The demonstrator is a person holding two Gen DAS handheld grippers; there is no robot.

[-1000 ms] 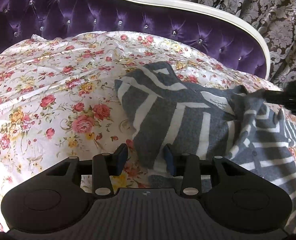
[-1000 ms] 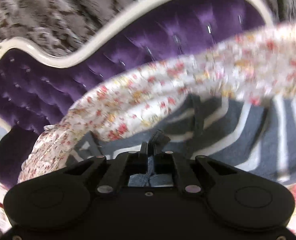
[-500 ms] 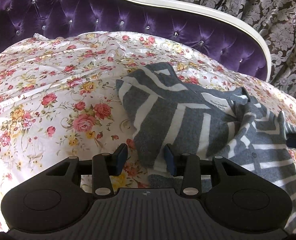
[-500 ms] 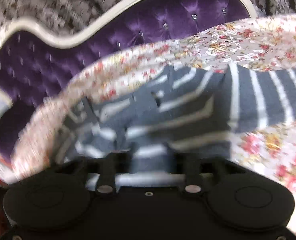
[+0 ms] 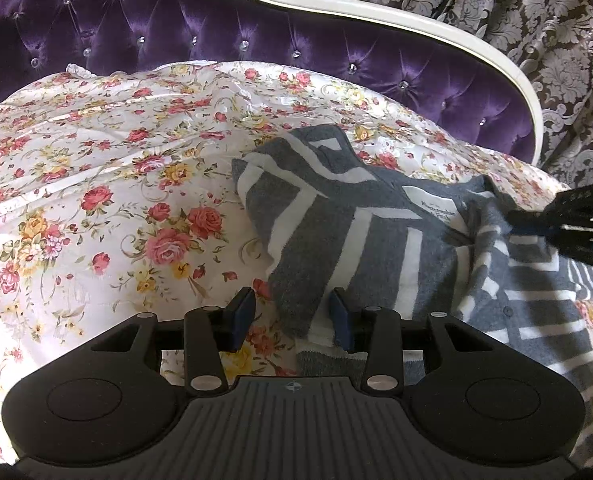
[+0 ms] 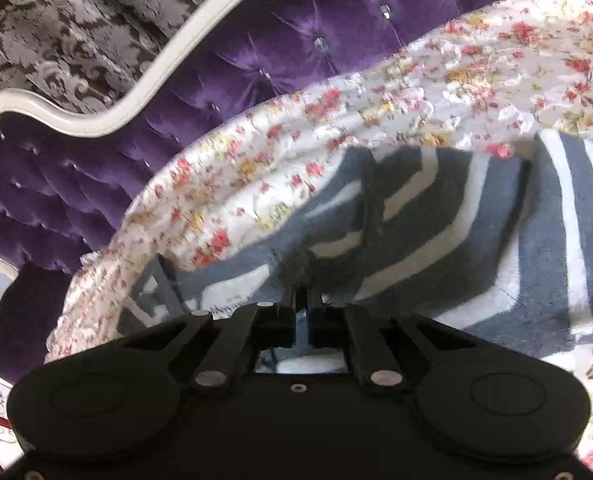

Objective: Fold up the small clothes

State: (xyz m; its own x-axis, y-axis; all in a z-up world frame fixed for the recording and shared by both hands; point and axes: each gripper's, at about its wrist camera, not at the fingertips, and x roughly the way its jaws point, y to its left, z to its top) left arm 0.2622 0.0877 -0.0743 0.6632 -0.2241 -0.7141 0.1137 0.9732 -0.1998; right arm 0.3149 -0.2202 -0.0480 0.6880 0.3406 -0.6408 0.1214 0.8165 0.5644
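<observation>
A grey garment with white stripes [image 5: 356,232] lies partly folded on the floral bedspread [image 5: 116,160]. My left gripper [image 5: 292,316] rests low at its near corner, blue pads [image 5: 242,312] apart; the corner lies between them, not pressed. At the right edge of the left wrist view, my right gripper [image 5: 524,226] reaches in at the garment's collar side. In the right wrist view the right gripper [image 6: 302,300] has its jaws together on a bunched fold of the garment [image 6: 456,240], whose label side is hidden there.
A purple tufted headboard [image 5: 216,32] with a white frame runs behind the bed. A patterned curtain [image 5: 536,20] hangs beyond it. Bare floral bedspread stretches to the left of the garment.
The right gripper opened, dropped lower over the garment, then shut on a fold of it. In the left wrist view it left the right edge and came back. The left gripper kept still.
</observation>
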